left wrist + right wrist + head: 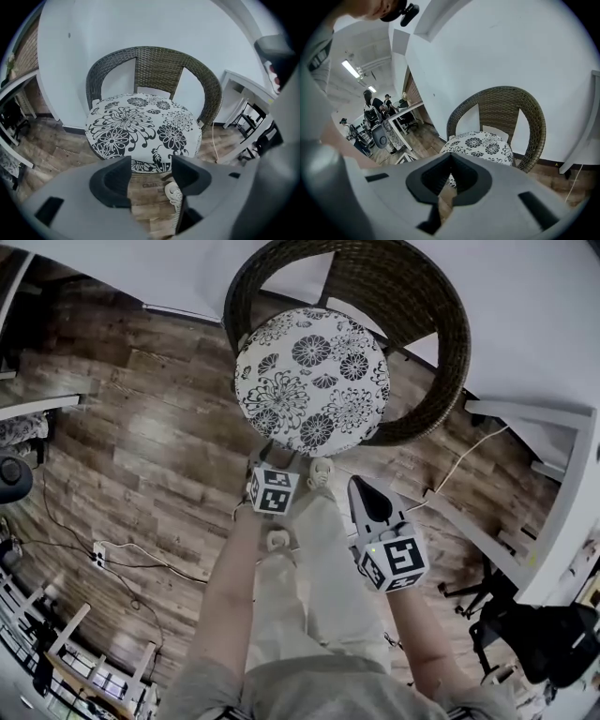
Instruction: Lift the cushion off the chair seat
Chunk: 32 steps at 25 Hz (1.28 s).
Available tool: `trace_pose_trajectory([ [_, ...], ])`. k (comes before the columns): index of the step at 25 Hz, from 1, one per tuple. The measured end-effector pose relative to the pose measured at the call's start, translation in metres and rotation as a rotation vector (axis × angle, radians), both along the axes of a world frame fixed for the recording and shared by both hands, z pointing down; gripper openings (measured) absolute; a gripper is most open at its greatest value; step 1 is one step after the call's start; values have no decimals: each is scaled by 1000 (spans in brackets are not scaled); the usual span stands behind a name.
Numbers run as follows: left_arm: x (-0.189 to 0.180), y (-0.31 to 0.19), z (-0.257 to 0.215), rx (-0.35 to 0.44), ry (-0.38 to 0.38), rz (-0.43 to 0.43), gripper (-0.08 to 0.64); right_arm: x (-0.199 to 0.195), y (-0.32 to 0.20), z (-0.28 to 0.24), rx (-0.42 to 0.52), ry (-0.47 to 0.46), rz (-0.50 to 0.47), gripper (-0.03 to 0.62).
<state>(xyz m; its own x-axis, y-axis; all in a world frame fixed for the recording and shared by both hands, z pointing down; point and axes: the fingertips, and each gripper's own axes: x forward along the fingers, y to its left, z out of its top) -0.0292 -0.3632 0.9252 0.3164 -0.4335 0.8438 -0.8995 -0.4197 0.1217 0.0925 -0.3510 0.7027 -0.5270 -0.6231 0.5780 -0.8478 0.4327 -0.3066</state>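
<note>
Left gripper (151,171) is spread open with nothing in it, and the cushion (140,126) sits on the chair (154,65) seat just ahead of its jaws. Right gripper (451,158) is pinched closed and empty, cushion farther ahead.

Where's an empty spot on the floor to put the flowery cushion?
The wood floor left of the wicker chair is bare, up to the white wall. Right of the chair is crowded: white table legs and a cable. In front stand the person's shoes.
</note>
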Motion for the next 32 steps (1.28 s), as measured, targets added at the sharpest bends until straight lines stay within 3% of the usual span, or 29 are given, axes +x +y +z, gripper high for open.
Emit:
trace_pose_trajectory([
  [13, -2, -3, 26, 10, -49, 17, 228, -7, -1, 16, -27, -13, -6, 3],
  [19, -9, 0, 23, 4, -79, 14, 142, -12, -1, 7, -14, -16, -3, 3],
  [22, -11, 1, 18, -3, -83, 12, 55, -14, -2, 0, -4, -15, -7, 3],
  [32, -7, 15, -26, 4, -36, 28, 41, -26, 9, -39, 42, -21, -4, 3],
])
